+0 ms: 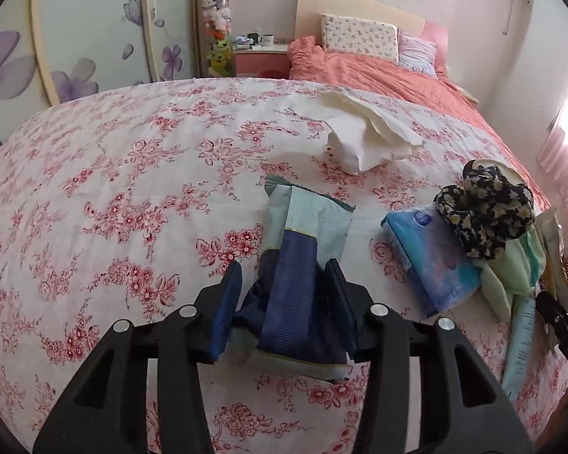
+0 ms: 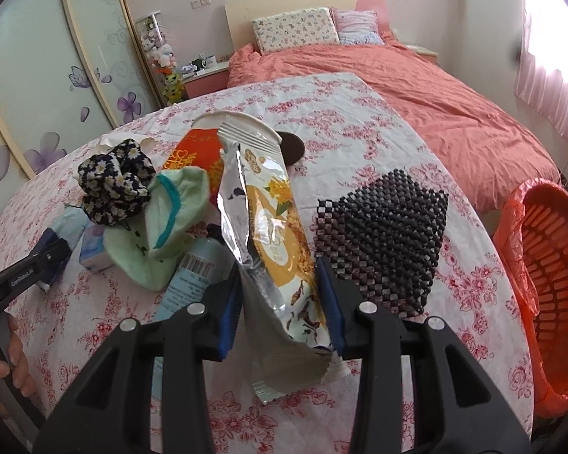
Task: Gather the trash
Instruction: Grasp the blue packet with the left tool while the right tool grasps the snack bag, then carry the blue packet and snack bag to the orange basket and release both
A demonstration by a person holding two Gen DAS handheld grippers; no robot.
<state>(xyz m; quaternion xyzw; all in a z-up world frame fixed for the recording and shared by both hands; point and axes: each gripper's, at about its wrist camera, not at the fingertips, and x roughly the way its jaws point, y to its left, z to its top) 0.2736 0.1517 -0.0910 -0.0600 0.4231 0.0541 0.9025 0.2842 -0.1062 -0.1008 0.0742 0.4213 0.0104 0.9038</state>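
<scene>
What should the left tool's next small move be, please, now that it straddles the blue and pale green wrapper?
Probably finish closing: the left tool has the blue and pale green plastic wrapper between its fingers, flat on the floral cloth, with a gap at one pad. The right tool already holds a yellow and silver snack bag.

I see a surface with a floral cloth (image 1: 113, 189). On it lie a blue wrapper (image 1: 303, 265), white tissue paper (image 1: 363, 132), a tissue pack (image 1: 431, 261), and a beaded mat (image 2: 382, 234).
</scene>
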